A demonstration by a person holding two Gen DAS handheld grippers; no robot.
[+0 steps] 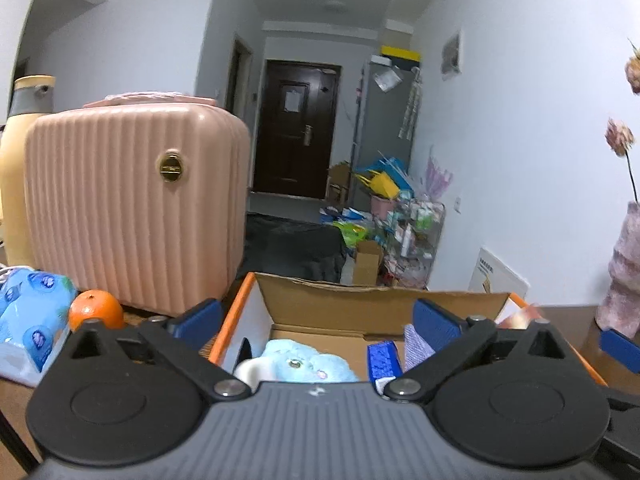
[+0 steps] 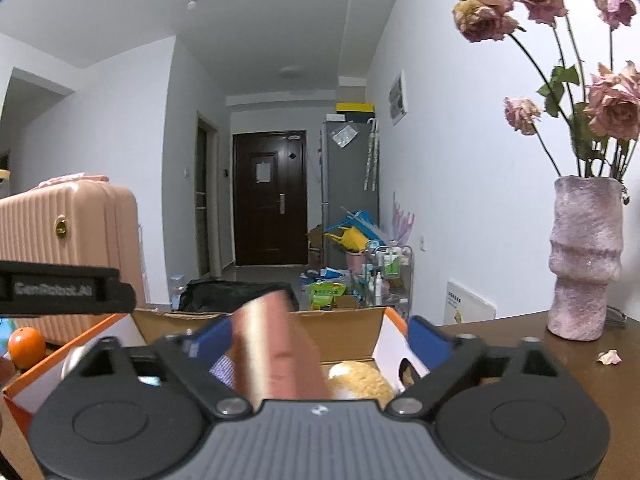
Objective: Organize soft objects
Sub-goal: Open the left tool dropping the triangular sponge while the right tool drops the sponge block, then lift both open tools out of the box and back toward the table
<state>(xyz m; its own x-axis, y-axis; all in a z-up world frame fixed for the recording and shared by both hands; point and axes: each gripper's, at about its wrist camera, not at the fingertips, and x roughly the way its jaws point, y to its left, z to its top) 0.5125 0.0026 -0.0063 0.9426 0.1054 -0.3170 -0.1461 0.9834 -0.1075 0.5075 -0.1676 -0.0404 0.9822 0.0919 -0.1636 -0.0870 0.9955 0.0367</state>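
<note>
We hold both grippers over the open cardboard box (image 1: pixel 320 304), since the soft things collect there. The left gripper (image 1: pixel 316 320) is spread and empty above the blue plush toy (image 1: pixel 304 364) lying inside. The right gripper (image 2: pixel 316 344) is spread too, so the blurred pink piece (image 2: pixel 276 352) between its jaws looks released into the box.

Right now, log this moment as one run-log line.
left gripper: open, empty | right gripper: open, blurred pink block between jaws | cardboard box: holds blue plush

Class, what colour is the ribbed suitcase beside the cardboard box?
The suitcase is pale pink, with a gold clasp; the left wrist view shows it best.
</note>
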